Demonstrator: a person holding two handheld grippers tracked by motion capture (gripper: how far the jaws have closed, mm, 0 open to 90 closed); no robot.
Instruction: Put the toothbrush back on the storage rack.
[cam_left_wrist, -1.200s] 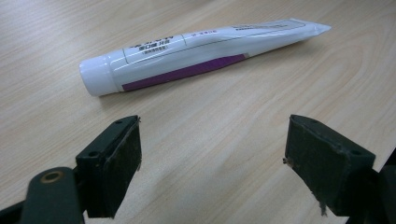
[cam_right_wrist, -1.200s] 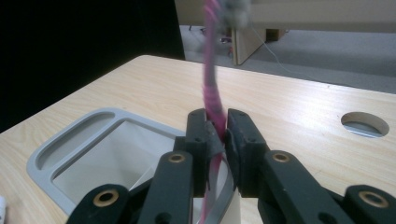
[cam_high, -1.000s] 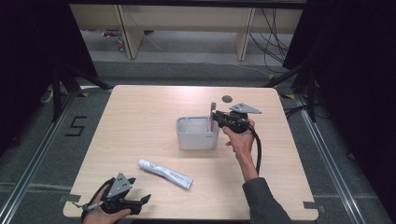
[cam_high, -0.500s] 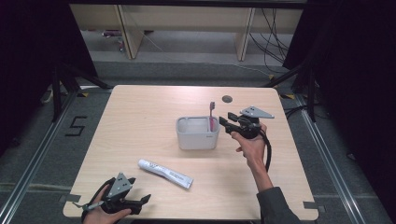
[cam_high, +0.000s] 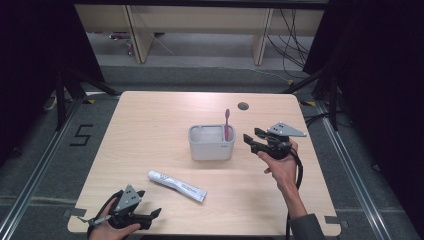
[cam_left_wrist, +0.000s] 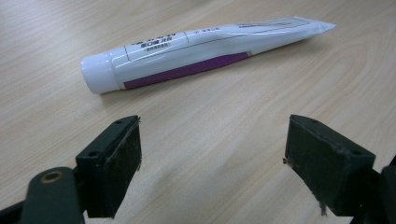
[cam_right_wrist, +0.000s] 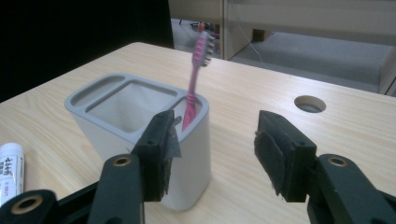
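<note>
Toothpaste tube (cam_high: 177, 185) flat near counter's (cam_high: 150, 130) front edge, long axis crosswise just ahead of left gripper's (cam_high: 150, 218) released, empty fingers (cam_left_wrist: 114, 163); right gripper (cam_high: 251, 142), just been opening, empty beside holder (cam_high: 211, 145).

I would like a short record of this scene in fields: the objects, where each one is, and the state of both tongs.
holder: grey holder standing near the middle of the table
toothbrush: pink toothbrush upright in the holder's right compartment, head up
toothpaste: white tube lying flat in front of the holder, cap toward the left
right tongs: right tongs just right of the holder, jaws have just been opening, nothing between them
left tongs: left tongs at the near left edge, open, apart from the tube
</note>
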